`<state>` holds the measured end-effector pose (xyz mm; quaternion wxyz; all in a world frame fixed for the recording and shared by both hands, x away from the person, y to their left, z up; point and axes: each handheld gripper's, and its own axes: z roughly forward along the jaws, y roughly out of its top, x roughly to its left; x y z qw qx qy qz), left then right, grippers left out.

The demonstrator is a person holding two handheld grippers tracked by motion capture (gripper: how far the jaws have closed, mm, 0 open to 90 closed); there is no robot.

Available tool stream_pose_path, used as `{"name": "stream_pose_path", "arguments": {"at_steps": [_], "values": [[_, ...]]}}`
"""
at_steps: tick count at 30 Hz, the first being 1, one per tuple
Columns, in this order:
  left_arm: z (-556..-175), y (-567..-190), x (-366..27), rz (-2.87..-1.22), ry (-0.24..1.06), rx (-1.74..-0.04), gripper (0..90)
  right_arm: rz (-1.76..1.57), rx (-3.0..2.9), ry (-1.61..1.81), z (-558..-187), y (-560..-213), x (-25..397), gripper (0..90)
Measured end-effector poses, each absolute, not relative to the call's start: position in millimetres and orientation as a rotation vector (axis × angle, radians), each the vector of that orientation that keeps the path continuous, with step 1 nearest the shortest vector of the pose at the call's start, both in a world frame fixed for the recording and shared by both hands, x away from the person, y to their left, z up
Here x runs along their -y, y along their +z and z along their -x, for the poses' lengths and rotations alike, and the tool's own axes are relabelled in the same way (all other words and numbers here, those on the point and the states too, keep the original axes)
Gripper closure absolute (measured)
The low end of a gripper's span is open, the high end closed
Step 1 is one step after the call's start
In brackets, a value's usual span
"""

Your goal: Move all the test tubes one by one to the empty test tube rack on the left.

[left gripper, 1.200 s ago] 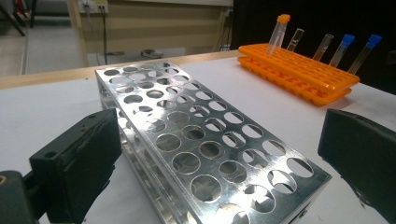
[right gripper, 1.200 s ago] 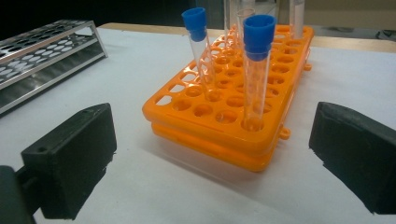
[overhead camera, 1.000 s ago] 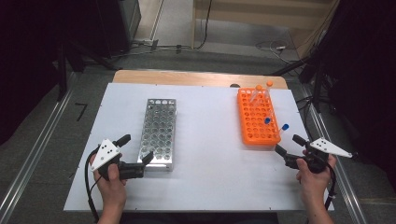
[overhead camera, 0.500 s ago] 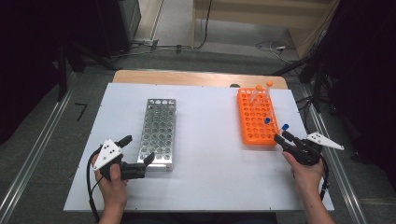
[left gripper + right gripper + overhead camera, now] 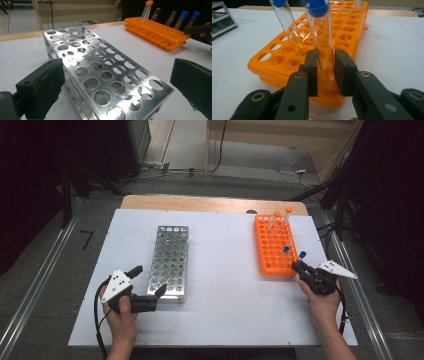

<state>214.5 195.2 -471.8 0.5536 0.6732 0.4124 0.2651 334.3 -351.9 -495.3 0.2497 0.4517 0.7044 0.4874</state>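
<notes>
high view, left edge: the person's left hand (image 5: 121,316) holds the left gripper (image 5: 159,291) at the near end of the metal rack (image 5: 170,261), low on the white table (image 5: 225,285).
left gripper jaws: spread wide – in the left gripper view one black pad sits at the near left side of the metal rack (image 5: 105,75), the other stands off to its right, and neither can be seen touching it; nothing is between them.
metal rack: empty holes throughout, lying lengthwise on the left half of the table.
orange rack (image 5: 274,245): on the right half, well apart from the metal one; orange-capped tubes (image 5: 281,217) stand at its far end, two blue-capped ones near its close end.
blue-capped tube (image 5: 321,37): the nearest one, leaning in a hole at the near corner of the orange rack (image 5: 287,62).
right gripper (image 5: 296,265): at that near right corner; in the right gripper view its jaws are closed in on the tube's lower part, a pad tight against each side of the glass.
step in hand: judged to be the grasp – the tube is pinched but still seated in its hole.
next move: probably a straight lift along the tube's lean so it clears the hole without knocking the neighbouring blue-capped tube (image 5: 287,27), then across to the metal rack.
</notes>
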Motion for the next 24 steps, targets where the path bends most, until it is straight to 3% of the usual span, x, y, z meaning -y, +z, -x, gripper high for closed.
{"name": "stream_pose_path", "arguments": {"at_steps": [16,24], "values": [[-215.0,-472.0,-192.3,-1.600,0.628,-0.971,0.0,-1.210,-1.872,1.317,-336.0,-497.7,351.7,75.5],[-213.5,-469.8,-193.5,-1.595,0.630,-0.969,0.0,-1.173,-1.815,1.361,-327.9,-478.8,354.4,75.5]]}}
